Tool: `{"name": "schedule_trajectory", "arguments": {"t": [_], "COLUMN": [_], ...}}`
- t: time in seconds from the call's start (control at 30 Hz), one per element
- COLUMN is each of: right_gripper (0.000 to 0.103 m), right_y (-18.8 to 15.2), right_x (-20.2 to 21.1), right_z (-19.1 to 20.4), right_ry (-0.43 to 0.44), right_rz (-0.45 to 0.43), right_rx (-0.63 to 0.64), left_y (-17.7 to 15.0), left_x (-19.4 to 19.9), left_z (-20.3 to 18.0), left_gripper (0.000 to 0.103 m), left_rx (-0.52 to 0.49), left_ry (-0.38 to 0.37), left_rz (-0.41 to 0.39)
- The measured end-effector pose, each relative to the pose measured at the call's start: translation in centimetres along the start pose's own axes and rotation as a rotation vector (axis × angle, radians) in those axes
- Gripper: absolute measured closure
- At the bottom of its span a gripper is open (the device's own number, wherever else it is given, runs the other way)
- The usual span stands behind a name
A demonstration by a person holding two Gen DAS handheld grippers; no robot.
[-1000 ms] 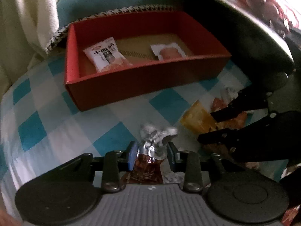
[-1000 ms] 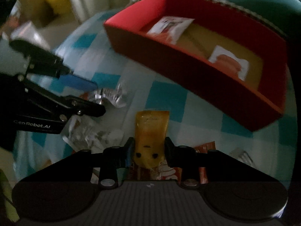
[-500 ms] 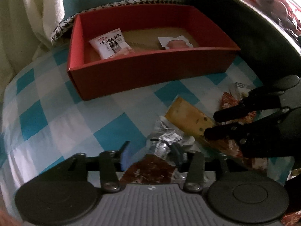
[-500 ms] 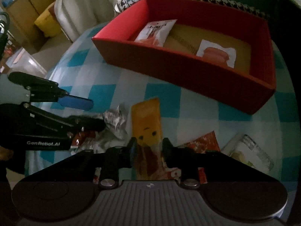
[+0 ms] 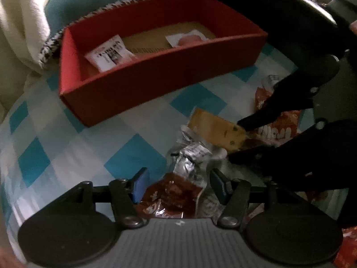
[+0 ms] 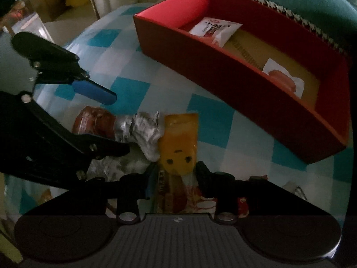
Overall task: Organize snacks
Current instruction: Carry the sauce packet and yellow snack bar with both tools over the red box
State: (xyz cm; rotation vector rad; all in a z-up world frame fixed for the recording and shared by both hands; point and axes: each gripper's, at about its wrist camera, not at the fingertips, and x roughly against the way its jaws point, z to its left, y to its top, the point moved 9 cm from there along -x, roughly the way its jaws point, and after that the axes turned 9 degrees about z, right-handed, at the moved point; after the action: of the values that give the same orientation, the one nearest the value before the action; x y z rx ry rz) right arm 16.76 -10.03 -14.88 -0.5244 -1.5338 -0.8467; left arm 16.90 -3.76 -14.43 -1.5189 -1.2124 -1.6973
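Left tool just spread apart over crinkly foil snack. Right tool opening, orange pouch probably loose between; light, slippery, best pinched mid-body.

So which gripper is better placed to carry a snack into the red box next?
Probably right gripper: its jaws flank the yellow packet. Left gripper gapes over the brown pouch.

No text is legible: printing on the white packet in the red box appears blurred.
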Motion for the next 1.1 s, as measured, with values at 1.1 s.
{"name": "schedule_trajectory", "arguments": {"t": [1.1], "right_gripper": [0.063], "right_y": [3.1], "right_x": [7.1], "right_z": [-4.0], "right_ry": [0.197], "right_rz": [-0.250], "right_rx": [-0.261], "left_y": [3.2], "left_x": [5.9], "left_z": [2.2], "left_gripper": [0.075], "left_rx": [0.201], "left_ry": [-0.119], "left_rz": [-0.231]}}
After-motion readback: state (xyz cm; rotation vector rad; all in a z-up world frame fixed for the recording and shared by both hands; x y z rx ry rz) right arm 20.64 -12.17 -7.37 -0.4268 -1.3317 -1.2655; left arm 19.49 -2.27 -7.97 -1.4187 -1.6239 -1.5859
